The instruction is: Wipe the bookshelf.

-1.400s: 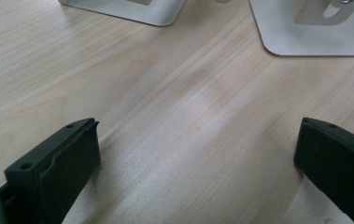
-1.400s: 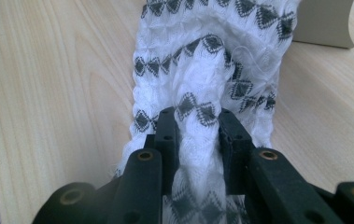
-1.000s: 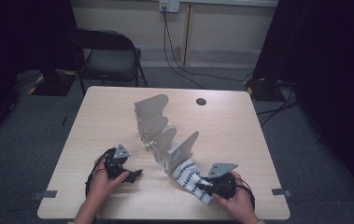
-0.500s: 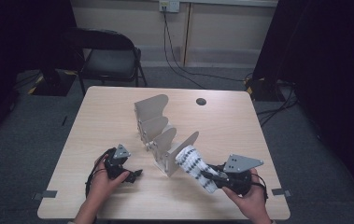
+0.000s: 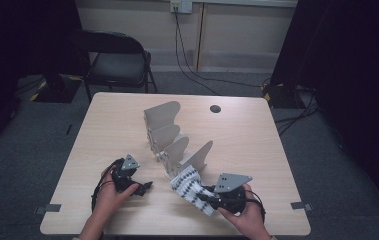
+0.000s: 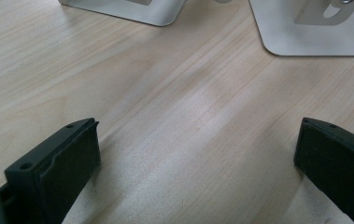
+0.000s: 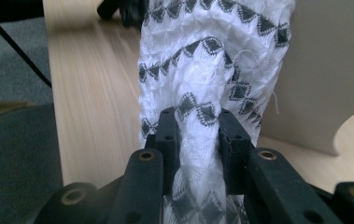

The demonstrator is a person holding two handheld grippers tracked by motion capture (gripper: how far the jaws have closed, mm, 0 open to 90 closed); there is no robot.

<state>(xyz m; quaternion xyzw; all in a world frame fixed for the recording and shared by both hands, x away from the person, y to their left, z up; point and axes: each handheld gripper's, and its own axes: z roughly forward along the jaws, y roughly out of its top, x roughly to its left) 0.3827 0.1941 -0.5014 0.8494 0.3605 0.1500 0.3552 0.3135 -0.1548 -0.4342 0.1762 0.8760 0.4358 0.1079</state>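
The worktop (image 5: 127,120) carries a row of foot-shaped forms (image 5: 174,145) running toward the person. Since a second ago, the right hand-held gripper (image 5: 204,196) has lifted the patterned white sock (image 5: 189,185) off the worktop toward the nearest form (image 5: 197,160); the sock now hangs just beside it, so fitting is judged imminent. Its jaws pinch the fabric. The left hand-held gripper (image 5: 144,186) rests wide open, empty.

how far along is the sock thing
Done: the right gripper is shut on the white patterned sock, its fingers pinching the fabric. In hand: the sock is beside the nearest foot form, not on it. Left: all four forms are bare; the left gripper rests open on the table.
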